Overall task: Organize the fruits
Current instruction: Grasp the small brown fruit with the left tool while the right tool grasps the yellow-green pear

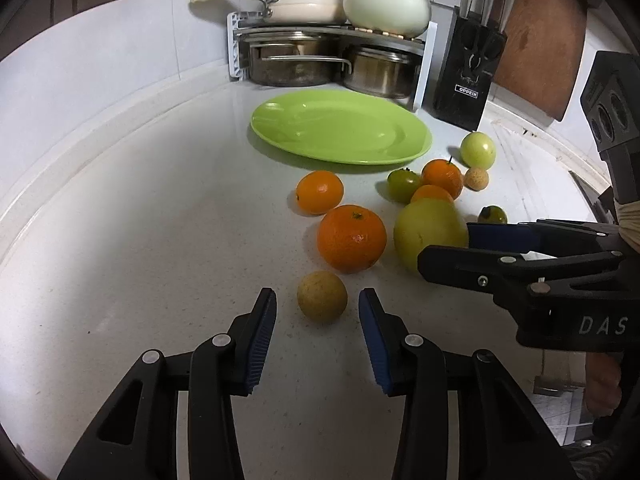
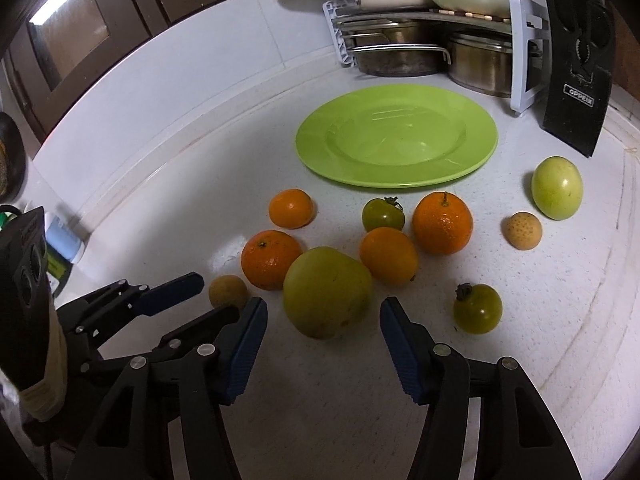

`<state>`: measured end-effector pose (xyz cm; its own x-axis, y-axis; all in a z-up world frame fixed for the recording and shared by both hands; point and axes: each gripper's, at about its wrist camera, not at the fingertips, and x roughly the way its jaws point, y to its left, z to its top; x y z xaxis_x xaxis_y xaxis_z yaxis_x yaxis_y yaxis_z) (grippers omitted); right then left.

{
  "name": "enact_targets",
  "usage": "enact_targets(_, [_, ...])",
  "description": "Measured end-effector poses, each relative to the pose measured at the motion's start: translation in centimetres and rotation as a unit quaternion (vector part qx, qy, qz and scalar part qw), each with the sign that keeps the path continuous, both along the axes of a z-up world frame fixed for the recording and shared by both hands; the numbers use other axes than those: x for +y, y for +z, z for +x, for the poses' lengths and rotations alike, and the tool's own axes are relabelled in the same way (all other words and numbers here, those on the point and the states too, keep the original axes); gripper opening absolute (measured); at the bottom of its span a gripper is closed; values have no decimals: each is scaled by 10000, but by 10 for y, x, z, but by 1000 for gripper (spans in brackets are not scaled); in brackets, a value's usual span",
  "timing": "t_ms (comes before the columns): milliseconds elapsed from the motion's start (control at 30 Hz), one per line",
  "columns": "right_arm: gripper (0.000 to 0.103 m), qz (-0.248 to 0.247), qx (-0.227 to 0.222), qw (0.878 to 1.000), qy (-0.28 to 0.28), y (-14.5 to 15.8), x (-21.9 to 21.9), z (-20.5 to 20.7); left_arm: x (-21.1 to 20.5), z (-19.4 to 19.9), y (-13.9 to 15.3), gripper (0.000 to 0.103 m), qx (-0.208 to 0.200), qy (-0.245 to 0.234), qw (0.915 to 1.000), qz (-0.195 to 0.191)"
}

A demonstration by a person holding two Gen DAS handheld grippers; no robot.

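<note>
An empty green plate (image 1: 340,128) (image 2: 396,136) lies on the white counter. Several fruits lie loose in front of it: oranges (image 1: 352,238) (image 2: 442,224), a large yellow-green fruit (image 1: 430,232) (image 2: 328,298), small green tomatoes (image 2: 478,308), small tan fruits (image 1: 322,296) (image 2: 522,230) and a pale green fruit (image 2: 556,188). My left gripper (image 1: 318,304) is open, its fingers either side of the near tan fruit. My right gripper (image 2: 324,312) is open around the large yellow-green fruit; it also shows in the left wrist view (image 1: 444,246).
A rack with pots and pans (image 1: 320,40) (image 2: 432,28) stands behind the plate. A black knife block (image 1: 466,80) (image 2: 576,76) and a wooden board (image 1: 540,36) stand at the back right. The counter's wall edge curves along the left.
</note>
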<state>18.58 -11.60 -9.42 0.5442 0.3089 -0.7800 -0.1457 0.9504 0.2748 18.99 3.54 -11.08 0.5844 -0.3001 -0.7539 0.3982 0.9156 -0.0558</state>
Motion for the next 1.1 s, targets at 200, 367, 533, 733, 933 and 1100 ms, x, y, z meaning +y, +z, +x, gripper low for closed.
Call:
enact_targets(200, [57, 61, 67, 9999, 85, -6, 2, 6, -1, 6, -4, 31, 106, 24, 9999, -10])
enact_targets(367, [52, 66, 120, 9999, 82, -10, 1, 11, -1, 6, -5, 27, 134, 57, 9999, -18])
enact_targets(533, [51, 24, 90, 9998, 149, -11, 2, 11, 2, 4, 2, 27, 110, 152, 9998, -99])
enact_targets(733, [50, 89, 116, 9997, 181, -10, 2, 9, 3, 0, 13, 27, 21, 268, 9996, -128])
enact_targets(933, [50, 136, 11, 9996, 234, 2, 2, 1, 1, -3, 25, 27, -95, 387, 9991, -166])
enact_targets(1100, [50, 58, -193, 9995, 261, 18, 0, -5, -2, -6, 38, 27, -230, 476, 9984, -202])
